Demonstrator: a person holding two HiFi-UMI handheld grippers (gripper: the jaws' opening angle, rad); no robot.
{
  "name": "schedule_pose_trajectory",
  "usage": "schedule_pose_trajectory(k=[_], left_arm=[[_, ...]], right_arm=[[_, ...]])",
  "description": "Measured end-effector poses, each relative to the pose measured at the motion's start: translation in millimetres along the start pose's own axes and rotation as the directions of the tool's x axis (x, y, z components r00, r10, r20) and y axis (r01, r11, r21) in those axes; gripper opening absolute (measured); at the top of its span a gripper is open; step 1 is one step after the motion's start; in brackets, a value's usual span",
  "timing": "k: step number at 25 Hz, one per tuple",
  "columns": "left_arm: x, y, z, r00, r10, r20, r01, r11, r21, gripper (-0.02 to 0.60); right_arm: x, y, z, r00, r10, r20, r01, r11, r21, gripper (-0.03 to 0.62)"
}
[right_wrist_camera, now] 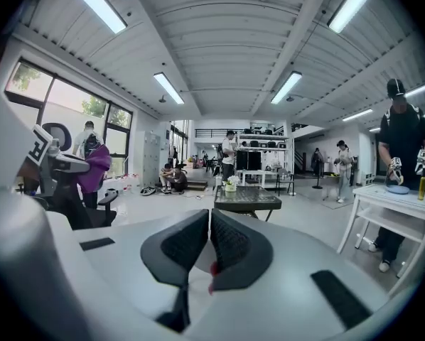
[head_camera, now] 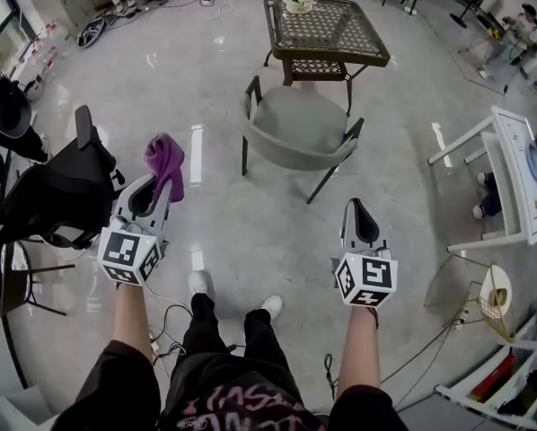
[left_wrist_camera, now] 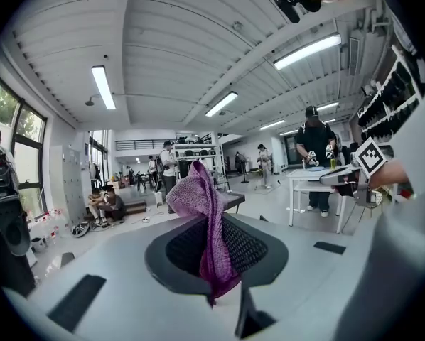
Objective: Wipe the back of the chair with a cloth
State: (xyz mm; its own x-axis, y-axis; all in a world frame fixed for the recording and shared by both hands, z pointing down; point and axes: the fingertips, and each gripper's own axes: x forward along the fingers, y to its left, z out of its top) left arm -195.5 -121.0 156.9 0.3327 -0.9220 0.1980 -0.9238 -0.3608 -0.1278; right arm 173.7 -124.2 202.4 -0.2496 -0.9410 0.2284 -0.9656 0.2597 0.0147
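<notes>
My left tongs (head_camera: 158, 185) are grasping the purple cloth (head_camera: 165, 162). In the left gripper view the cloth (left_wrist_camera: 202, 219) is pinched low between the pads and its free end stands up above them in a loose fold. My right tongs (head_camera: 359, 212) are clenched on nothing, and the right gripper view shows the pads pressed together with no gap.

The grey chair (head_camera: 297, 131) stands on the floor (head_camera: 206, 223) ahead of me, well apart from both tongs, with a wicker desk (head_camera: 333, 27) just behind it. I take the curved edge nearest me to be its back, though I can't be sure from above.

The cloth looks light, soft and floppy, a knitted or terry weave. It should drape and bunch rather than push flat, so a bite near its middle would leave a wad to press against the back. The chair's shell looks hard and smooth. It is probably light enough to slide under a firm wipe.

I can read no brand or label. The marker cubes (head_camera: 129, 256) carry only black-and-white patterns, and the pink lettering on my dark clothing is illegible.
</notes>
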Motion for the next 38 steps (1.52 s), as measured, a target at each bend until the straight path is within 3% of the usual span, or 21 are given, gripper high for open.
schedule_pose_trajectory(k=[13, 25, 38], left_arm=[[66, 46, -63, 0.998, -0.050, 0.047, 0.050, 0.999, 0.013, 0.071], [147, 35, -158, 0.993, -0.087, 0.081, 0.085, 0.996, 0.028, 0.070], [200, 41, -235, 0.987, -0.065, 0.144, 0.061, 0.998, 0.029, 0.071]], right_arm=[[72, 29, -51, 0.999, -0.044, 0.022, 0.044, 0.999, 0.006, 0.028], [134, 12, -132, 0.997, -0.073, 0.033, 0.073, 0.997, 0.007, 0.028], [190, 12, -221, 0.996, -0.068, 0.054, 0.069, 0.998, -0.014, 0.028]])
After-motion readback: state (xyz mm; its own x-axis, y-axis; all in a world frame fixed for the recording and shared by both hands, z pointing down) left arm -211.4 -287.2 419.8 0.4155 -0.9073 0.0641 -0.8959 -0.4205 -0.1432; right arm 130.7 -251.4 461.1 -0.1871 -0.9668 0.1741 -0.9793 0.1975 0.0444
